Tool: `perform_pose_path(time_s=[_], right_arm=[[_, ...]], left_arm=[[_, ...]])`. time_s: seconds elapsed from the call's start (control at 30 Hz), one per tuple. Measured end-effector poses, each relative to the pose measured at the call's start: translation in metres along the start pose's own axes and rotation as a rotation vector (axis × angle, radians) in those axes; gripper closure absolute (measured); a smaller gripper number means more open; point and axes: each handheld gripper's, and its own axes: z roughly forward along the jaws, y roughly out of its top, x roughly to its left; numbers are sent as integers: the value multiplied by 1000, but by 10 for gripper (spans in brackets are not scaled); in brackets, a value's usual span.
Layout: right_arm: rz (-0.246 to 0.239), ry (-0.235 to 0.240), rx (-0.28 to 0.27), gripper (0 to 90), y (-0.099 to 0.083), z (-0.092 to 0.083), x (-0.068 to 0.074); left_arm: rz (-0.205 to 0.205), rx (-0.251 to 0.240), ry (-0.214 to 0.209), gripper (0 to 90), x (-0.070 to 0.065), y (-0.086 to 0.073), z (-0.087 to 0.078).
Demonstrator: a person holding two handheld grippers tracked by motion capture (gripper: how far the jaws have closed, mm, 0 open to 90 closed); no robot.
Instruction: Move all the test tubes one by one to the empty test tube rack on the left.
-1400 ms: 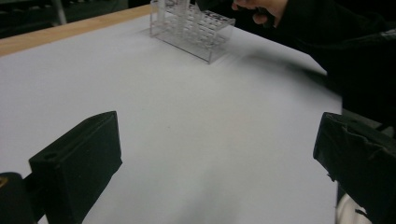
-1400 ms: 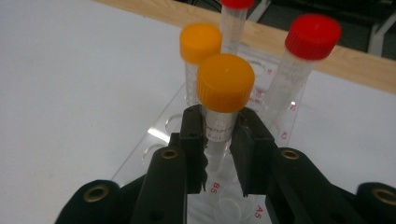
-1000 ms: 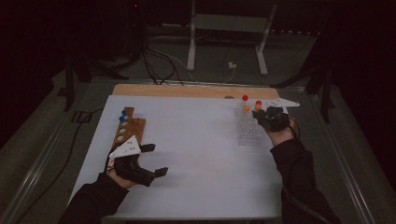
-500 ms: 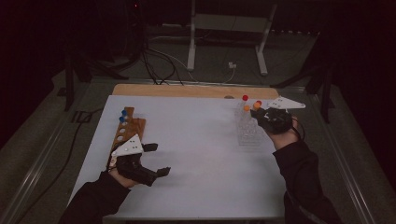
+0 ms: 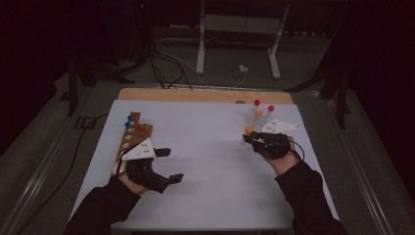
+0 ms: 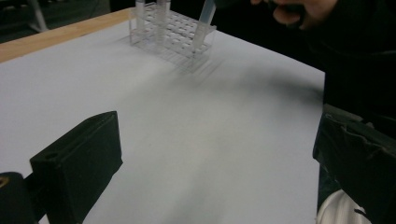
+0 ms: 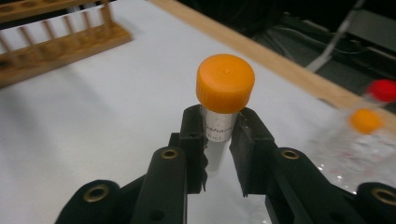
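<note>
My right gripper (image 7: 217,140) is shut on a clear tube with an orange cap (image 7: 225,83), held upright between its pads. In the high view that orange-capped tube (image 5: 249,130) sits at the tip of the right gripper (image 5: 254,139), just in front of the clear rack (image 5: 259,120), where two red-capped tubes and one orange-capped tube stand. The clear rack (image 6: 173,32) also appears far off in the left gripper view. My left gripper (image 5: 169,164) rests open on the white sheet, next to a wooden rack (image 5: 133,134) holding blue-capped tubes (image 5: 129,121).
A white sheet (image 5: 205,166) covers the table, with a wooden strip (image 5: 195,95) along its far edge. Beyond the table are cables and a metal stand's legs (image 5: 235,44) on the floor. The person's dark sleeves enter from the bottom.
My right gripper has moved toward the table's middle and nearer the person, carrying the orange-capped tube away from the clear rack. The left gripper has stayed where it was.
</note>
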Motion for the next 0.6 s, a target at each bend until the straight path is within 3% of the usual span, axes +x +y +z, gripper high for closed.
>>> perform_pose_path(time_s=[0.27, 0.43, 0.6], right_arm=[[-31, 97, 21, 749, -9, 9, 30], [-53, 150, 47, 749, -14, 18, 47], [-72, 189, 56, 749, -15, 23, 58]], left_arm=[[26, 7, -30, 25, -4, 11, 17], [28, -14, -43, 55, -6, 16, 30], [56, -9, -52, 114, -10, 24, 44]])
